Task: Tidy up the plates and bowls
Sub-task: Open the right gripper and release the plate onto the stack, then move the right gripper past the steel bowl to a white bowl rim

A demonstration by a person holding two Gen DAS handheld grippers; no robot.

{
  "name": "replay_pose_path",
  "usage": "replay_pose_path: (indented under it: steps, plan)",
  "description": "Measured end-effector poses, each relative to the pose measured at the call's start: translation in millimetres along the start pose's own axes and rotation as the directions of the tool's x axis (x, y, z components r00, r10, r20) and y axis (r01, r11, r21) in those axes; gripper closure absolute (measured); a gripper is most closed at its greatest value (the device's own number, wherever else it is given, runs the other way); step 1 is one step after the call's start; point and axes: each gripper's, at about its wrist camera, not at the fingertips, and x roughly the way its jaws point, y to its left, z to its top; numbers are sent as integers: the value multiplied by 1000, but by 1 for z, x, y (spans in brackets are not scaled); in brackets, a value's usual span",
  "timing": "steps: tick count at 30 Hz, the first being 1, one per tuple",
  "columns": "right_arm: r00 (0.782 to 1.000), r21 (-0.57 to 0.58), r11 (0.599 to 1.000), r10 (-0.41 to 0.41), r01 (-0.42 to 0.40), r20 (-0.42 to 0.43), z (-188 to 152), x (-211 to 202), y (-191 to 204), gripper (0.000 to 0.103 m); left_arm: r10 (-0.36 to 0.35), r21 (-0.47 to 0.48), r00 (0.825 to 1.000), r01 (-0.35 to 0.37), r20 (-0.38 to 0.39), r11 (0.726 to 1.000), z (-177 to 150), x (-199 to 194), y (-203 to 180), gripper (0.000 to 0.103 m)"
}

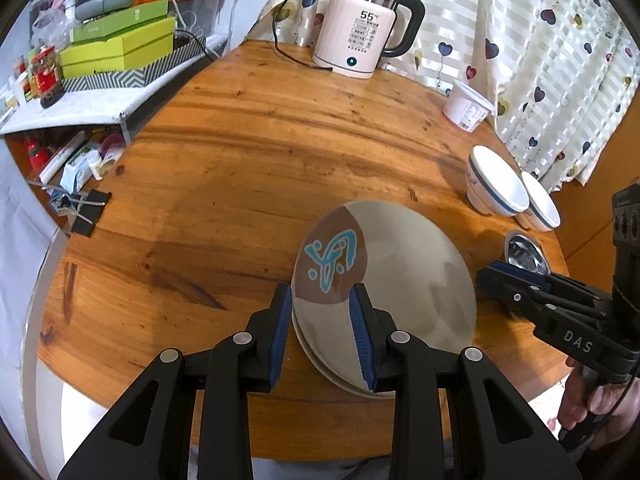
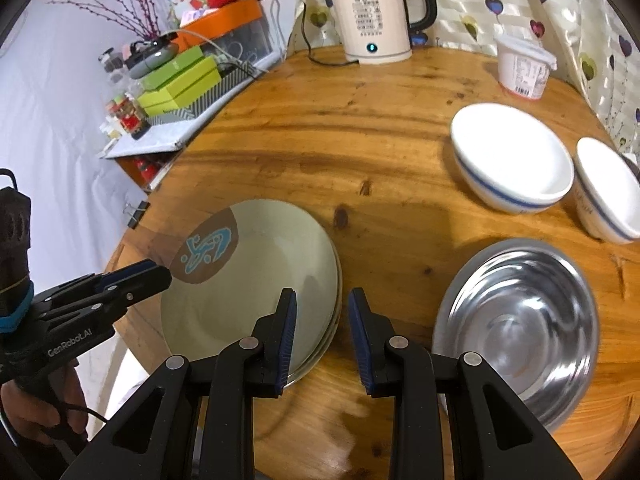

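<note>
Nearby, two white bowls (image 2: 512,160) and a steel bowl (image 2: 516,328) sit right of the stacked plates (image 2: 256,280) on the tabletop (image 2: 360,120), kettle (image 2: 376,16) behind. My left jaws (image 1: 322,332) straddle the plates' near rim, partly open, gripping nothing I can confirm. My right jaws (image 2: 322,340) hang empty, tilted downward beside the plates.
</note>
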Motion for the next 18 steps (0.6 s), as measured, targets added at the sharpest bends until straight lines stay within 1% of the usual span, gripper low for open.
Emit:
replay_pose_path:
  steps: [3,8,13,18]
  plan:
    - [1000,-20,1000,7,-6,16,1,-7,2,75,3,8,1000,-3,9,1000,2,-2,-4,72]
    - [999,-61,998,20,-17,48,0,-16,6,64,3,32,1000,-4,23,999,5,-6,-13,72]
    - [996,-86,996,36,-29,77,-1,-23,8,63,3,52,999,-5,32,999,7,-8,-23,72]
    - [996,-87,995,52,-46,77,-1,-26,7,63,0,67,999,-2,35,998,10,-8,-31,72]
